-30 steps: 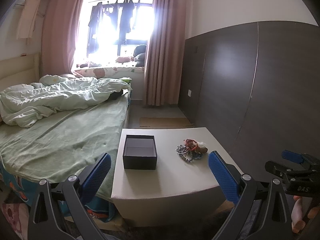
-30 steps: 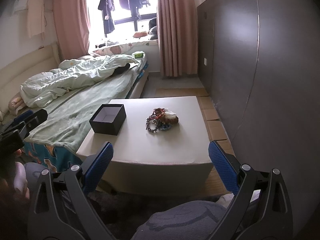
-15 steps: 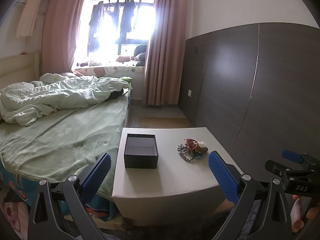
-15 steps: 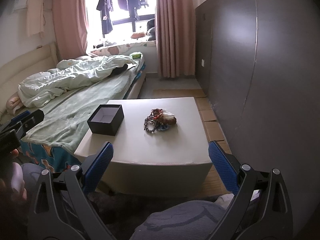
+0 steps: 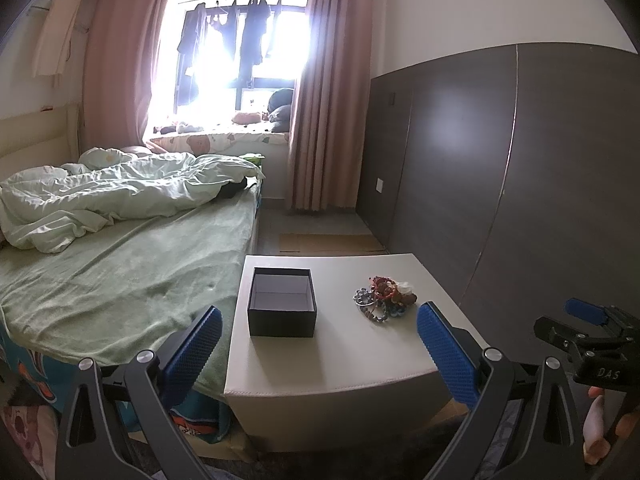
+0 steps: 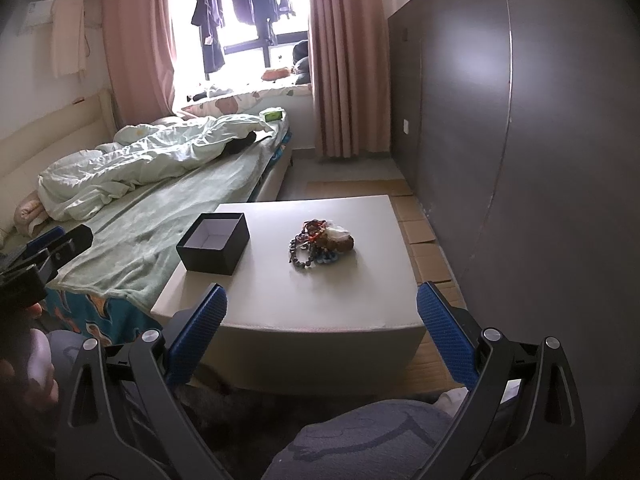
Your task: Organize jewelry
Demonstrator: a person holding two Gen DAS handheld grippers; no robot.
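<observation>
A pile of beaded bracelets and jewelry (image 5: 384,295) (image 6: 320,242) lies on a low white table (image 5: 340,352) (image 6: 320,300). An open, empty black box (image 5: 282,302) (image 6: 214,243) stands on the table left of the pile. My left gripper (image 5: 318,340) is open and empty, held short of the table's near edge. My right gripper (image 6: 322,328) is open and empty, also short of the near edge. The right gripper shows at the right edge of the left wrist view (image 5: 588,328), and the left gripper at the left edge of the right wrist view (image 6: 44,252).
A bed (image 5: 120,272) with a green sheet and rumpled duvet stands against the table's left side. A dark panelled wall (image 5: 500,180) runs along the right. Cardboard sheets (image 6: 424,236) lie on the floor between table and wall. My knee (image 6: 360,440) is below the right gripper.
Both grippers have drifted slightly nearer the table and tilted a little; the table and box appear a bit larger. Nothing on the table has moved.
</observation>
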